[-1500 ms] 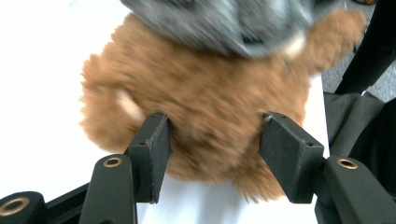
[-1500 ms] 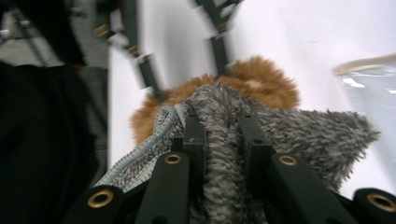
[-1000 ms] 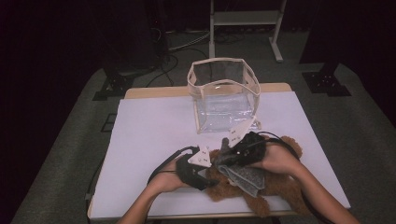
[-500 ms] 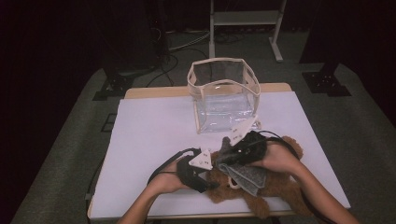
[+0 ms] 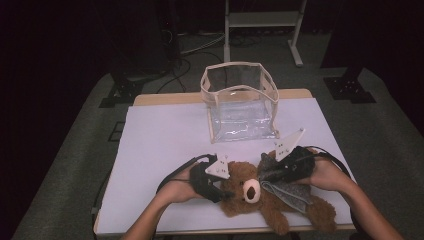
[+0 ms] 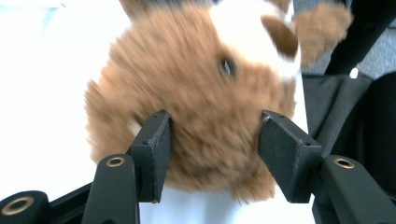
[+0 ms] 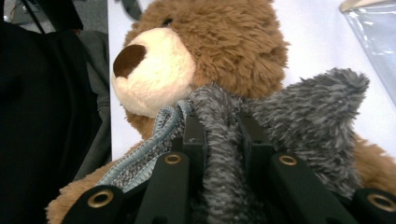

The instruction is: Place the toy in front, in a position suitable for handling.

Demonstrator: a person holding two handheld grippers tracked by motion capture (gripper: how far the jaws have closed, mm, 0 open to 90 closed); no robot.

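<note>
- Left gripper [image 5: 216,184] has its jaws partway closed around the teddy bear's head [image 6: 201,93]. In the left gripper view both pads sink into the fur on either side, so I'd call that a real grip, not just a bracket.
- Right gripper [image 5: 272,172] is nearly closed, pinching a fold of the grey fuzzy garment [image 7: 303,116] on the bear. In the right gripper view the fabric is bunched between the jaws, with a knit blue-grey hem [image 7: 149,144] hanging off to one side.
- The teddy bear [image 5: 260,197] lies on its back along the near edge of the table [image 5: 165,135], right of the middle, with its feet toward the near right corner. A clear plastic bag with beige trim [image 5: 240,102] stands open near the far edge, well apart from the bear.
- I reckon the step is working that grey garment on or off the bear. I can't tell which.
- To do it well I'd keep the head pinned steady and low, then pull the fabric along the body, not straight up, so the bear doesn't lift off the table.
- I'd also watch that the right jaws hold only cloth. Grabbing fur underneath would drag the whole toy.
- Labels: none I can read. No tag on the bear, and no print on the bag.
</note>
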